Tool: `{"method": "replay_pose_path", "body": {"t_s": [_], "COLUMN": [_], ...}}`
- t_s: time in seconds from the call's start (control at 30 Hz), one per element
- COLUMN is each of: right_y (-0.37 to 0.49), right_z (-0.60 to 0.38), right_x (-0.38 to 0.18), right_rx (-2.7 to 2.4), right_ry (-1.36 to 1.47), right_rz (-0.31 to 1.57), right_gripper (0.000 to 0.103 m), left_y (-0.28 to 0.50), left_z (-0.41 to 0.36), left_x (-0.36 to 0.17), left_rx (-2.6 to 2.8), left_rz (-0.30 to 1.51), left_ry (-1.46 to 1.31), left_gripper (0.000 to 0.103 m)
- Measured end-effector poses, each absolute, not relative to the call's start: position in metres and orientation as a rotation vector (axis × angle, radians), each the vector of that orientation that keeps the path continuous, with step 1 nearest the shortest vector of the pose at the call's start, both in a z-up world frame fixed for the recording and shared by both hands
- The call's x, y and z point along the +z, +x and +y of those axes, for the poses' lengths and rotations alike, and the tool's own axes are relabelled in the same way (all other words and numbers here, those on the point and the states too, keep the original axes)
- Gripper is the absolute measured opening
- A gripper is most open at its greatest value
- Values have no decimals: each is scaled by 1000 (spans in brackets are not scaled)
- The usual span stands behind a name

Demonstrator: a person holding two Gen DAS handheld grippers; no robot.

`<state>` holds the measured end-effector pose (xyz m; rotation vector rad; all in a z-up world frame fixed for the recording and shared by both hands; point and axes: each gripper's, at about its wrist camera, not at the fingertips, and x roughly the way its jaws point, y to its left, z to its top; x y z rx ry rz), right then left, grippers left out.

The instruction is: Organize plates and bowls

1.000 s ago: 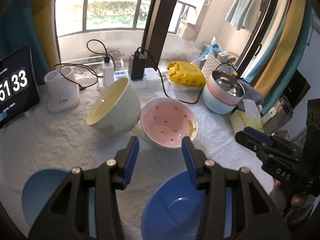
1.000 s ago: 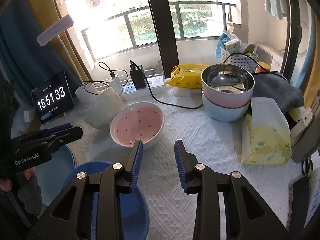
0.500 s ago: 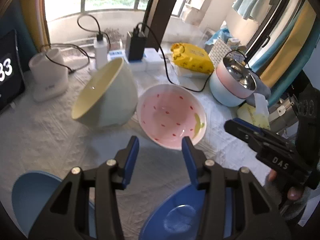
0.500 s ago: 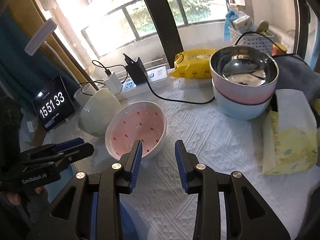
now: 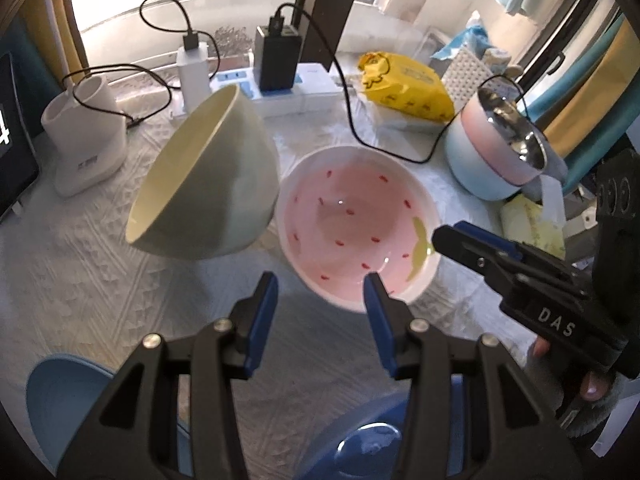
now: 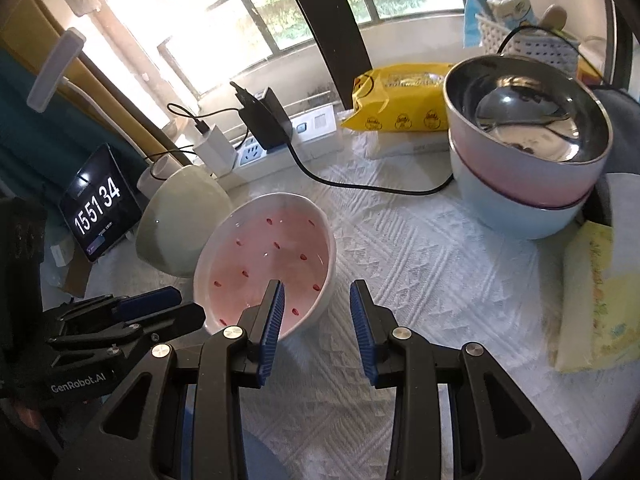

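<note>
1. Left wrist view: I saw my left gripper (image 5: 320, 300) with its blue pads spread apart and nothing between them, hanging over the white tablecloth (image 5: 100, 280).
2. Just past its right pad sat the pink bowl (image 5: 356, 224) with red flecks, upright near the middle of the table.
3. A pale green bowl (image 5: 208, 184) leaned on its side against the pink bowl's left flank, mouth turned toward the table's left edge.
4. Two blue bowls sat at the near edge, one (image 5: 68, 396) at the left corner and one (image 5: 360, 444) under my gripper's frame.
5. My right gripper (image 5: 464, 240) reached in from the right, its tips over the pink bowl's rim; I could not tell from here whether they touched it.
6. Toward the far right corner stood a stack: a steel bowl (image 5: 516, 128) in a pink one, in a light blue one.
7. Right wrist view: my right gripper (image 6: 316, 316) had its jaws released and empty, the left pad overlapping the pink bowl (image 6: 268, 260) near its rim.
8. My left gripper (image 6: 160, 308) came in from the left, level with that bowl's near rim.
9. The green bowl (image 6: 180, 216) lay behind, and the clock (image 6: 98, 208) stood at the far left edge.
10. The bowl stack (image 6: 524, 160) stood at the far right.
</note>
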<state>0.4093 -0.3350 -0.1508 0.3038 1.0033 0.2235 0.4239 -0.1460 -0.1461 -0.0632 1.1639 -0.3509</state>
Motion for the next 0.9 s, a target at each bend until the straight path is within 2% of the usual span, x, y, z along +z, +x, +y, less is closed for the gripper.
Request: {"method": "replay_pose_path", "body": {"t_s": [0.53, 0.7, 0.9], "right_y": [438, 437, 433], "right_z": [-339, -334, -339], "right_x": [-188, -191, -193], "right_rx": [275, 284, 246], "right_ry": [360, 338, 307], "right_rz": [1068, 1067, 1060], "right_gripper": [35, 21, 15], "left_y": [447, 445, 443], "left_z": [-167, -173, -183], "left_x": [-164, -156, -152], "left_rx": [-307, -336, -316], "left_rz": [1198, 1134, 1093], "left_ry": [-10, 11, 67], "left_gripper": [45, 43, 29]}}
